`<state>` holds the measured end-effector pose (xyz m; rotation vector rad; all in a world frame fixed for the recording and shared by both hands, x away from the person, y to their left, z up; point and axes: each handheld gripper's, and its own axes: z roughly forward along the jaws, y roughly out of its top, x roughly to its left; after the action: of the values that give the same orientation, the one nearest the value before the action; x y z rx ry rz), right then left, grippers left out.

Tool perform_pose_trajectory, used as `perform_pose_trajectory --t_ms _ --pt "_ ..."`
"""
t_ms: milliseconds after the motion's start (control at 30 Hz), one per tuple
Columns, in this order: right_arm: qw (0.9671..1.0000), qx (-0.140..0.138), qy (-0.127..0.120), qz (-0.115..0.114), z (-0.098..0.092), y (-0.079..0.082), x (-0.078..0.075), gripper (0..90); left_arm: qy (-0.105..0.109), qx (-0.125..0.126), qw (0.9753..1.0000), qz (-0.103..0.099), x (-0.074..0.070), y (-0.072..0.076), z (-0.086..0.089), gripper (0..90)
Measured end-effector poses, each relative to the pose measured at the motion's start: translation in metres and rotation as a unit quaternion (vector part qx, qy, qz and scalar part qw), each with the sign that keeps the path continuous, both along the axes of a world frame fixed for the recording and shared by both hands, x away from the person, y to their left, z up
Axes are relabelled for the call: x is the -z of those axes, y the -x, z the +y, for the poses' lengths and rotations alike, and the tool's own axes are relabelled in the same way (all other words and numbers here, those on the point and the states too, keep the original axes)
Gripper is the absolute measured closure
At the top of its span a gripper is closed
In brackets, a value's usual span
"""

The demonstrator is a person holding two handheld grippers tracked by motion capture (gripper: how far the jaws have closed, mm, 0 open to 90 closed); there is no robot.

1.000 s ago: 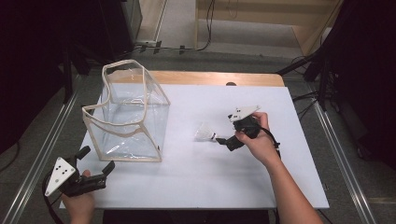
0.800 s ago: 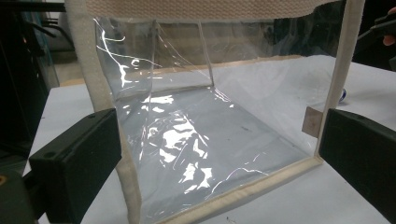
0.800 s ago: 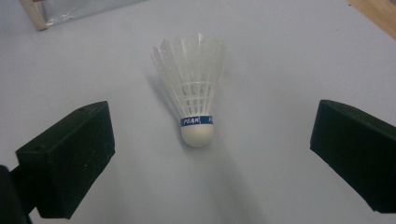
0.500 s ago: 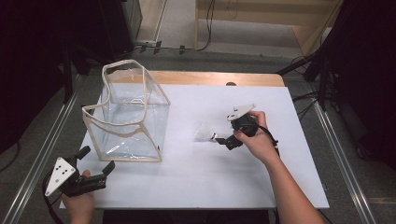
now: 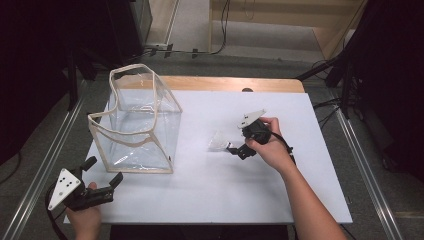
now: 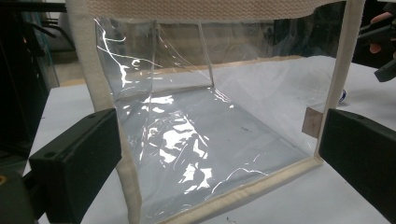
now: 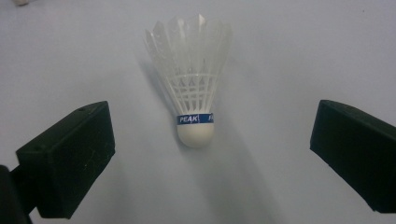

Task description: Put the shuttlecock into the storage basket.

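Observation:
A white feather shuttlecock [image 5: 218, 141] with a blue band lies on its side on the white table [image 5: 215, 200]. In the right gripper view the shuttlecock [image 7: 194, 93] points its cork toward me. My right gripper [image 7: 212, 151] is open, with one jaw on each side of the cork and neither touching it. From above, the right gripper [image 5: 234, 140] sits just right of the shuttlecock. A clear plastic bag [image 5: 137, 122] with cream trim stands open at the left. My left gripper [image 5: 103, 171] is open near the table's front left corner and faces the bag [image 6: 210, 116], holding nothing.
A wooden strip [image 5: 225, 82] borders the table's far edge. Metal rails [image 5: 45, 165] run along both sides of the table. The hand with the right gripper [image 6: 380, 28] shows beyond the bag in the left gripper view.
The right gripper has edged slightly left toward the shuttlecock. The left gripper and the bag have stayed put.

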<state>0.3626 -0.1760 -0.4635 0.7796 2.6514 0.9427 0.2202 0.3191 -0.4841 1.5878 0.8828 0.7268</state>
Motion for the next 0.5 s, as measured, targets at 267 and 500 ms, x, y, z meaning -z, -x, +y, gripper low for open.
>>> perform_pose_trajectory --t_ms 267,500 --pt "0.9999 -0.007 0.005 0.011 0.0031 -0.0028 0.0055 2.1 -0.001 0.0 1.0 0.0 0.0 -0.0001 -0.0003 0.0" --pt "0.9995 -0.009 0.02 0.025 0.0043 -0.0052 0.0106 4.3 -0.001 -0.001 1.0 0.0 0.0001 -0.0002 -0.0004 0.0"
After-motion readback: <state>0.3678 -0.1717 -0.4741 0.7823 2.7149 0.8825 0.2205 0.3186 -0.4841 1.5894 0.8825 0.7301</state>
